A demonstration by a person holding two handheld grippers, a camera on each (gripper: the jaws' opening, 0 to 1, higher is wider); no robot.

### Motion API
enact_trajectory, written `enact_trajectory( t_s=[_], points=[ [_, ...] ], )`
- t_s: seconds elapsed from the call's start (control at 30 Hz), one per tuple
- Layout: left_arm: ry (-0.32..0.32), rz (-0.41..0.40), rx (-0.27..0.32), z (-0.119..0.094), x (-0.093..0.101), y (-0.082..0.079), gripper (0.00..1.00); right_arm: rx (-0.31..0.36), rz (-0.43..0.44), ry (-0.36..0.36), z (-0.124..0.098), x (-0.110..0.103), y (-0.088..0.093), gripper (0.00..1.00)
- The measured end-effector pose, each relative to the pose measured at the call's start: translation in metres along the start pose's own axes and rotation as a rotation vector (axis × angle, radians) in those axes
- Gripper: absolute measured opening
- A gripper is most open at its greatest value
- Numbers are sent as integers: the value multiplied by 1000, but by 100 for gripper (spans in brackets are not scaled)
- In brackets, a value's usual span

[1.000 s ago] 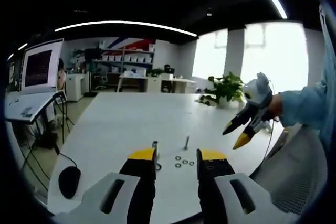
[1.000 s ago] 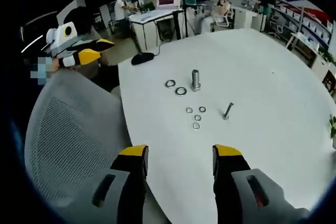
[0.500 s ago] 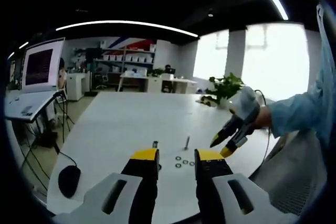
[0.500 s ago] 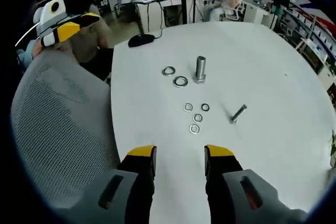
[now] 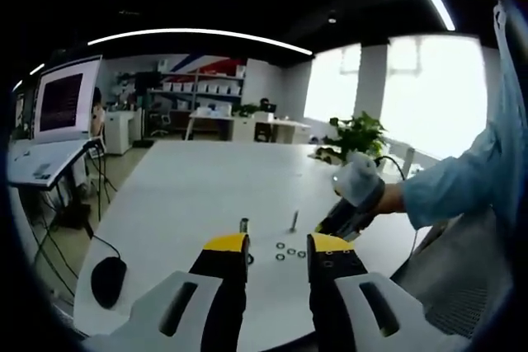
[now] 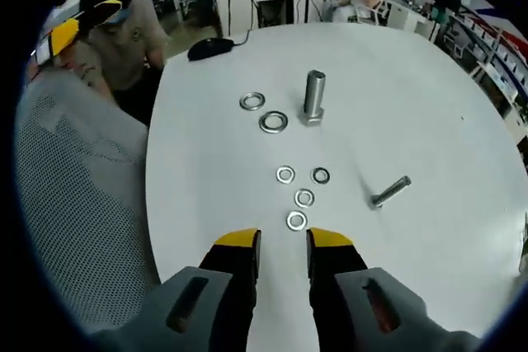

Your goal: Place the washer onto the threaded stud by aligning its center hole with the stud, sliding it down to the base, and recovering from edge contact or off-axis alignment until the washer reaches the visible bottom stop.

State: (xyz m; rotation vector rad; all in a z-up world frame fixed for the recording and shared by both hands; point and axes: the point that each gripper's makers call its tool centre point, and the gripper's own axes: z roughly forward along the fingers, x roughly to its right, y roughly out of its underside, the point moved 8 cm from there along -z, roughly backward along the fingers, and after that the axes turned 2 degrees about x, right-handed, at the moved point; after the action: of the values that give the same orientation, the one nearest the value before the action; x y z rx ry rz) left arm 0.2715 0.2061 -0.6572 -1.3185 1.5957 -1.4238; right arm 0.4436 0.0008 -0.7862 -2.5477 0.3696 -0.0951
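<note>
Several small washers lie on the white table (image 6: 429,105); the nearest small washer (image 6: 296,221) lies just ahead of my right gripper (image 6: 285,243). That gripper is open by a narrow gap with nothing in it. Farther off stands the upright threaded stud (image 6: 313,96), with two large washers (image 6: 273,122) to its left. A loose bolt (image 6: 390,191) lies on its side at the right. My left gripper (image 5: 278,246) is open and empty above the near table edge. Beyond it are the stud (image 5: 244,226) and small washers (image 5: 281,247). The right gripper (image 5: 337,222) reaches down towards them, held by a gloved hand (image 5: 360,183).
A grey mesh chair back (image 6: 74,204) stands close at the left of the table edge. A black mouse (image 5: 109,283) with its cable lies at the table's left end, also the mouse (image 6: 206,49). A desk with a monitor (image 5: 66,105) and a potted plant (image 5: 356,136) are farther off.
My right gripper has come down and forward over the table to the small washers, and its jaws have narrowed. The left gripper has hardly moved.
</note>
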Motion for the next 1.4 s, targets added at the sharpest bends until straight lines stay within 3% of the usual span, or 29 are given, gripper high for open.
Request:
enact_trajectory(
  t_s=[0.43, 0.5, 0.7, 1.03, 1.3, 1.4],
  points=[
    [6, -4, -22, 1, 0, 2, 25, -13, 21, -6, 17, 6, 4, 22],
    [7, -4, -26, 1, 0, 2, 25, -8, 63, -26, 20, 7, 6, 22],
    [8, -5, -32, 2, 0, 2, 25, 21, 63, -13, 23, 8, 5, 20],
    [9, -6, -31, 2, 0, 2, 25, 47, 24, 7, 23, 9, 5, 16],
    [8, -6, -28, 1, 0, 2, 25, 33, -41, 21, 24, 7, 3, 15],
    [8, -6, -27, 1, 0, 2, 25, 18, -103, 34, 22, 5, 2, 15]
  ],
)
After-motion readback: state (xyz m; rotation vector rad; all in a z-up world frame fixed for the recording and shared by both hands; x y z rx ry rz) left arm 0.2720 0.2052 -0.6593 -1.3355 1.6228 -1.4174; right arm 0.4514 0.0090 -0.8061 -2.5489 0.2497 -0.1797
